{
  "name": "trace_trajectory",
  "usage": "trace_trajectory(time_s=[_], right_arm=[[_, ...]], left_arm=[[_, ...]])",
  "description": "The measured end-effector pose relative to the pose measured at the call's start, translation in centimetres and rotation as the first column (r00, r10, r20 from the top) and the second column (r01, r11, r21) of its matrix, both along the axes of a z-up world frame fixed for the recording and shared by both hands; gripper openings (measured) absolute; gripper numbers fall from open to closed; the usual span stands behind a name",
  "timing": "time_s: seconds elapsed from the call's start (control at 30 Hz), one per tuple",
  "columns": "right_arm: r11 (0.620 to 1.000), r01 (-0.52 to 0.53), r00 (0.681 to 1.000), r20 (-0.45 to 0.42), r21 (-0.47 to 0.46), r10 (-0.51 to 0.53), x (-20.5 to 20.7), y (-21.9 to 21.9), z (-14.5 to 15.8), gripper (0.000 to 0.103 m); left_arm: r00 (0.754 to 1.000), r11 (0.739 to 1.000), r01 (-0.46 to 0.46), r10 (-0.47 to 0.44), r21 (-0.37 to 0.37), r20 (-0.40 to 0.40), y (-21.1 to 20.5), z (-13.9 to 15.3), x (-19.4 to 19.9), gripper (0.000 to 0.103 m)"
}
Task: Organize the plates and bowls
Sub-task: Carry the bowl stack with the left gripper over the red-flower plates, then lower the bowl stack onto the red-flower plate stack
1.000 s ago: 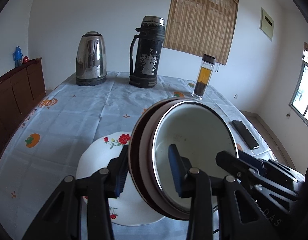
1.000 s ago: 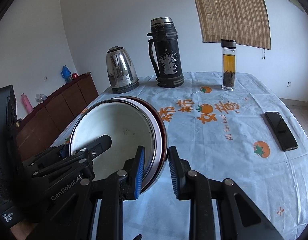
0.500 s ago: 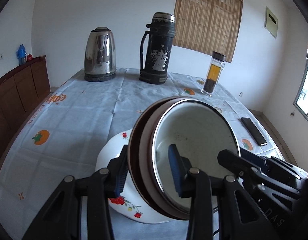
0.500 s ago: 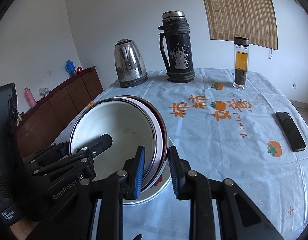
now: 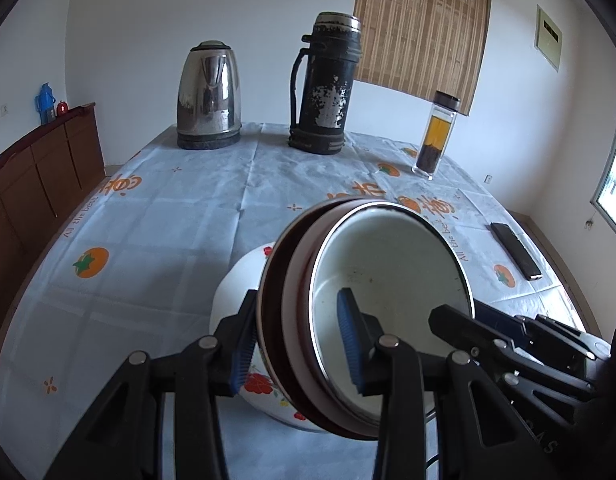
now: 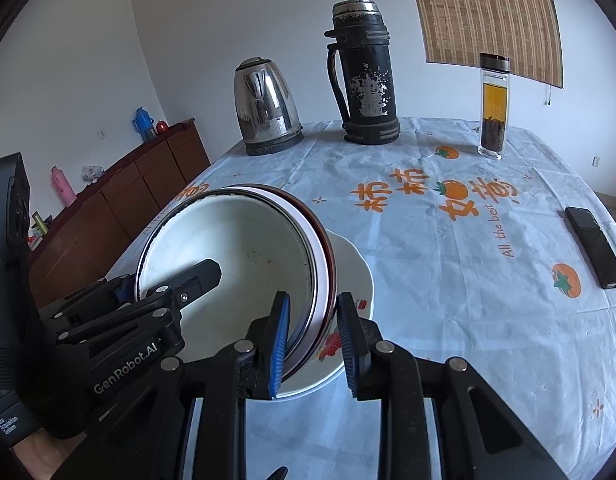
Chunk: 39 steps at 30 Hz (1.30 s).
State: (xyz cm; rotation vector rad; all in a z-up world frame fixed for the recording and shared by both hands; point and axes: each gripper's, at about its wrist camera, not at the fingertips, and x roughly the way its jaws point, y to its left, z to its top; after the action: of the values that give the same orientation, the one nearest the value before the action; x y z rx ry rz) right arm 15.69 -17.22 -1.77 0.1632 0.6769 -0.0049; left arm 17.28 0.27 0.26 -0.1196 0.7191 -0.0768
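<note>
Nearest us, our left gripper (image 5: pixel 298 344) is clamped on one side of the stack of bowls (image 5: pixel 387 276), one blue pad inside the white enamel bowl and the other against the dark outer rim. Our right gripper (image 6: pixel 311 336) pinches the opposite rim the same way. The stack hangs tilted over the flowered plate (image 6: pixel 357 276) on the tablecloth (image 5: pixel 168 220) (whether it touches, we cannot tell). Farther off stand a kettle (image 5: pixel 210 94), a black thermos (image 5: pixel 327 84) and a tea bottle (image 5: pixel 435 136); a phone (image 6: pixel 593 246) lies to the right.
</note>
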Motion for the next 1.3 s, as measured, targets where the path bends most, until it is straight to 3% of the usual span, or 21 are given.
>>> trace_trajectory(time_s=[0.57, 0.9, 1.3], right_arm=[[0.999, -0.009, 0.999, -0.049, -0.034, 0.007, 1.0, 0.6, -0.1, 0.027], [0.999, -0.020, 0.995, -0.097, -0.049, 0.015, 2.9, 0.1, 0.4, 0.027], [0.998, -0.044, 0.989, -0.143, -0.053, 0.036, 5.5, -0.1, -0.2, 0.031]], left_arm=[[0.997, 0.999, 0.010, -0.013, -0.031, -0.079, 0.7, -1.6, 0.8, 0.036], [0.975, 0.995, 0.045, -0.063, -0.088, -0.214, 1.0, -3.6, 2.2, 0.038], [0.977, 0.996, 0.052, -0.065, -0.068, -0.202, 0.9, -3.2, 2.4, 0.040]])
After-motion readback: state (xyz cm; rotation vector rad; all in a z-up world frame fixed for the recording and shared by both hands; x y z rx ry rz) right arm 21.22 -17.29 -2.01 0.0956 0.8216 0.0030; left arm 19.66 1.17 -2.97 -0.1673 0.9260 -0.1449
